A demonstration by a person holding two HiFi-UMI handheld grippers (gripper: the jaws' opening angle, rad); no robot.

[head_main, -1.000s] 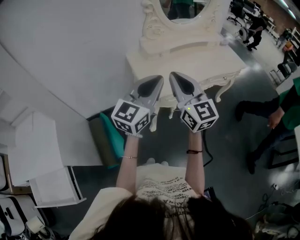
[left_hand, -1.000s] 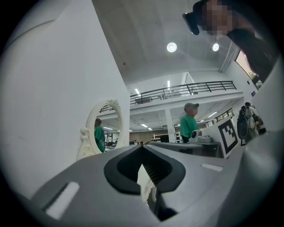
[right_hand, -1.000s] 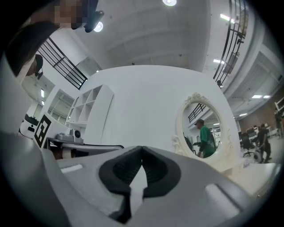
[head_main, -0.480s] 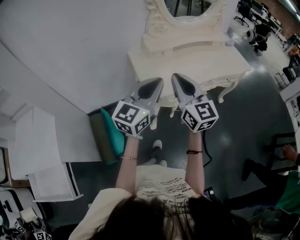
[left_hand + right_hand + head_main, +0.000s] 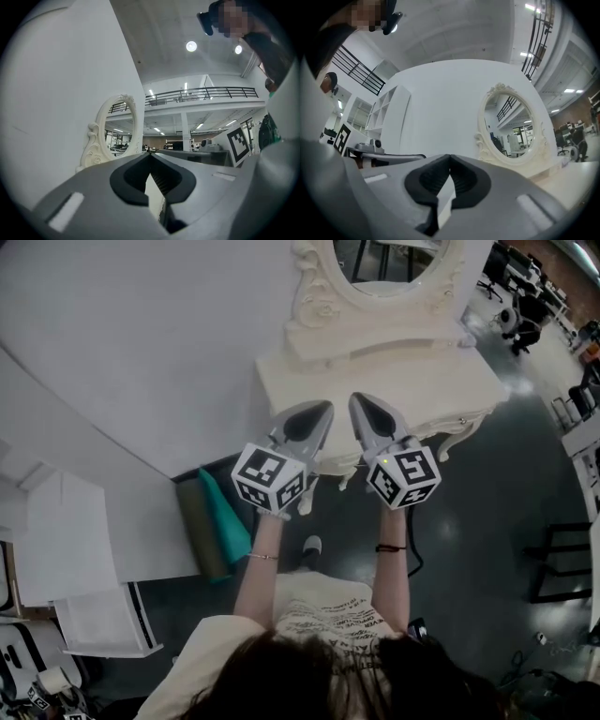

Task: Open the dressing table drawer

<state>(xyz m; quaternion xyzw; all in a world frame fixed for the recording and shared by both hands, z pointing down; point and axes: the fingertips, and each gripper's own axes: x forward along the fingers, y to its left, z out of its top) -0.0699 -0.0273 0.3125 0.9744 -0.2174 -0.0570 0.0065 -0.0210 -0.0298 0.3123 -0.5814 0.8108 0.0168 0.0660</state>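
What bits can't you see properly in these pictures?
- The drawer front: in the head view, tucked under the dressing table top, behind the left gripper and right gripper.
- The mirror top: cut off by the head view's upper edge.
- Both gripper views: each gripper's body hides the table's front.

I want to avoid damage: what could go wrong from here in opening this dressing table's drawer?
1. The left gripper and right gripper both have shut jaws; pushed on like this, they may knock the dressing table instead of gripping a handle.
2. No view shows the drawer front or a handle; in the head view the table's top hides it, so the aim may be blind.
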